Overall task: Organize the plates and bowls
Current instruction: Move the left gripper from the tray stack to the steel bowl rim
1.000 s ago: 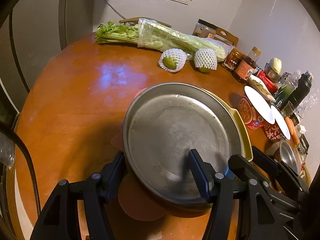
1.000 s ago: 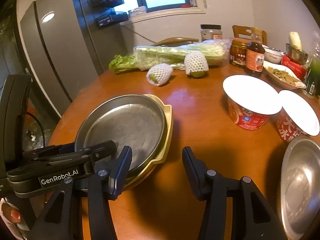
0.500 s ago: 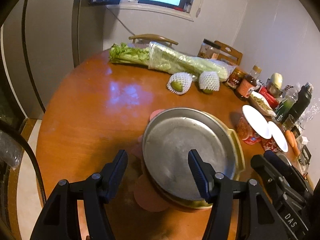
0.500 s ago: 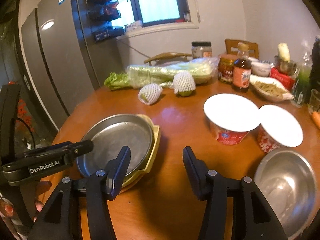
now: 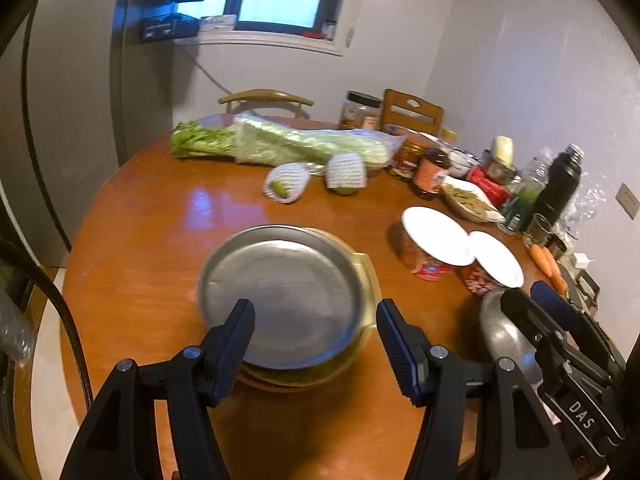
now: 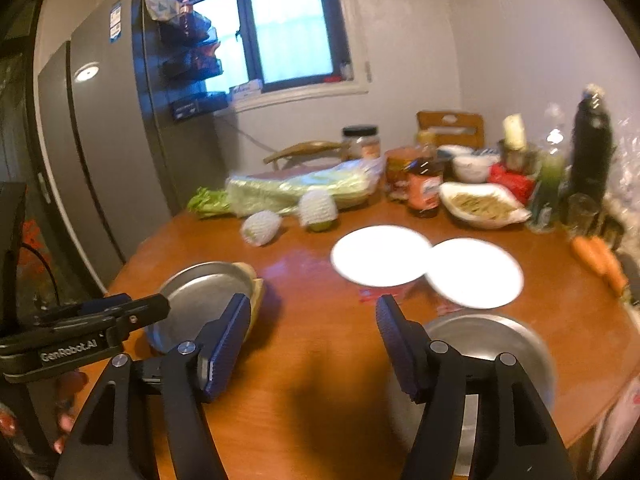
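A round steel plate (image 5: 280,288) lies stacked on a yellow plate (image 5: 366,276) near the table's front. The stack also shows in the right wrist view (image 6: 204,296). My left gripper (image 5: 314,338) is open and empty, held above and just in front of the stack. A steel bowl (image 6: 488,344) sits at the front right; it also shows in the left wrist view (image 5: 500,332). My right gripper (image 6: 312,344) is open and empty above bare table between the stack and the bowl.
Two lidded noodle cups (image 6: 380,260) (image 6: 474,272) stand mid-table. Celery (image 5: 288,144), two netted fruits (image 5: 286,182), jars, sauce bottles (image 5: 430,172), a food dish (image 6: 482,204), a black flask (image 6: 592,148) and carrots (image 6: 598,260) line the back and right. A fridge (image 6: 100,160) stands left.
Both grippers have pulled back and risen away from the plate stack. The left jaws, earlier straddling the steel plate's rim, are now off it. The stack stays on the table.
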